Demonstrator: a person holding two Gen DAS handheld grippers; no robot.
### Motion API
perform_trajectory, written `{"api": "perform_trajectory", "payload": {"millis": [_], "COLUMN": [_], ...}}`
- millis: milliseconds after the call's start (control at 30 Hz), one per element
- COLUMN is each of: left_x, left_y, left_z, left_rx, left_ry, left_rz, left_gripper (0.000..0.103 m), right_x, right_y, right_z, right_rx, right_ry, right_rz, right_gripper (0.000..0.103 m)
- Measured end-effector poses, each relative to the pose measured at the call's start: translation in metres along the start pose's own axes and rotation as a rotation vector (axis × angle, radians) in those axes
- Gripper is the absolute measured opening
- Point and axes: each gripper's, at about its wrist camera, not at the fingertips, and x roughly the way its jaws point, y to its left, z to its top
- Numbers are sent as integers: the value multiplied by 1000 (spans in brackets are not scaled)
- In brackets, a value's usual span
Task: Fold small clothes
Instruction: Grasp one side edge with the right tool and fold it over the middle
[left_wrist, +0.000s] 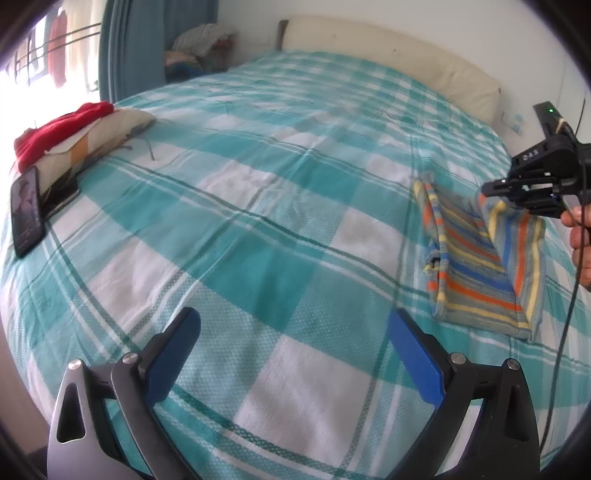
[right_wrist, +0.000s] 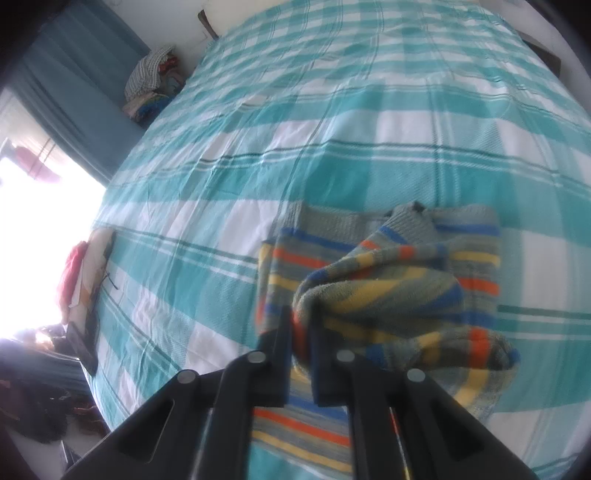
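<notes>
A small striped garment (left_wrist: 469, 258), grey with orange, blue and yellow bands, lies on the right side of the bed with teal checked sheet (left_wrist: 258, 221). My right gripper (left_wrist: 493, 192) is shut on one edge of it and holds that edge up off the rest. In the right wrist view the pinched cloth bulges out between the black fingers of the right gripper (right_wrist: 301, 314), and the striped garment (right_wrist: 388, 280) lies partly doubled over below. My left gripper (left_wrist: 293, 317) stands open over bare sheet to the garment's left, its blue pads (left_wrist: 413, 354) holding nothing.
At the bed's left edge lie a dark phone (left_wrist: 26, 210) and a stack of folded cloths topped by a red one (left_wrist: 62, 125). A cream headboard cushion (left_wrist: 388, 51) lines the far side. A person's hand (left_wrist: 580, 236) and a cable (left_wrist: 569, 314) are at right.
</notes>
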Motion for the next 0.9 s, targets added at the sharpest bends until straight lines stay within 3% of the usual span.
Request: {"api": "perform_trajectory", "payload": {"millis": [100, 133, 167, 267, 333, 400, 467, 533, 600, 667, 733, 767, 833, 900], "left_x": [2, 3, 4, 5, 5, 4, 2, 0, -1, 0, 0, 0, 2, 3], "left_y": [1, 2, 3, 9, 12, 12, 11, 8, 3, 0, -2, -3, -2, 1], "left_z": [-1, -1, -1, 0, 1, 2, 3, 3, 3, 2, 0, -1, -2, -1], "left_rx": [15, 17, 14, -11, -28, -40, -43, -36, -21, -7, 5, 9, 11, 4], "left_ry": [13, 18, 24, 47, 59, 65, 67, 65, 64, 66, 66, 67, 70, 75], "left_rz": [15, 19, 21, 6, -11, -26, -44, -57, -62, -64, -61, -56, -50, -49], "left_gripper": [102, 102, 102, 102, 102, 102, 102, 102, 102, 102, 102, 102, 102, 102], "right_x": [44, 55, 58, 35, 5, -27, -47, -44, -29, -16, -15, -13, -11, -10], "right_y": [10, 12, 15, 23, 24, 20, 15, 6, -10, -24, -37, -38, -24, 8], "right_z": [-4, -7, -11, -15, -13, -13, -18, -31, -45, -54, -53, -52, -59, -79], "right_rx": [57, 84, 103, 71, 19, -76, -200, -293, -317, -305, -257, -229, -245, -376], "right_ry": [119, 169, 194, 167, 113, 33, -26, 1, 70, 62, -22, -29, -55, -64], "right_rz": [136, 213, 287, 404, 427, 348, 158, 42, -12, -66, -51, -14, 27, 37], "right_gripper": [21, 28, 42, 59, 70, 90, 98, 99, 99, 95, 50, 8, 5, 5]}}
